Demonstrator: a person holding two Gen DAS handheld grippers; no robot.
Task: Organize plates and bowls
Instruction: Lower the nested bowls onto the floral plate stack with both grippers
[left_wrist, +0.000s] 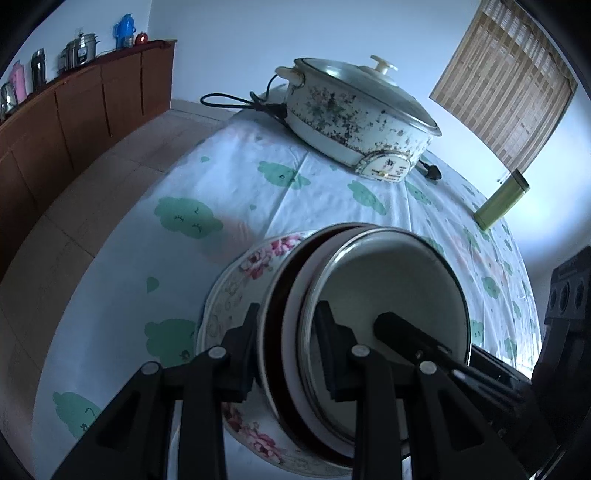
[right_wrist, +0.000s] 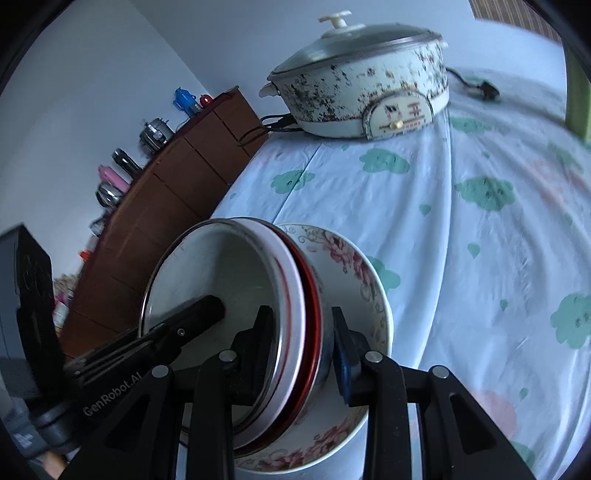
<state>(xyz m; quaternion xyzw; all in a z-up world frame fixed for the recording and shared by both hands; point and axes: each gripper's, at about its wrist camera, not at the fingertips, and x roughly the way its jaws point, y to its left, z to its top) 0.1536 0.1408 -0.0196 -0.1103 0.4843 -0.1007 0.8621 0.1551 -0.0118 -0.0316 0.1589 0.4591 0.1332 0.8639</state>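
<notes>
- The left gripper (left_wrist: 286, 314) clamps one side of the nested bowls (left_wrist: 388, 288).
- The right gripper (right_wrist: 301, 317) clamps the opposite side.
- The bowls tilt inside a floral plate (right_wrist: 369, 295) over the tabletop (left_wrist: 229, 192), near an electric pot (left_wrist: 354, 114).

Counted items | bowls, nested: 3, namely metal-rimmed white bowl (left_wrist: 399, 291), red-edged bowl (left_wrist: 291, 317), floral bowl (left_wrist: 236, 284) | grippers: 2, left gripper (left_wrist: 286, 314), right gripper (right_wrist: 301, 317) | electric pot (left_wrist: 354, 118): 1 | green canister (left_wrist: 502, 201): 1 | wooden sideboard (left_wrist: 74, 118): 1 | clothed table (left_wrist: 229, 192): 1
</notes>
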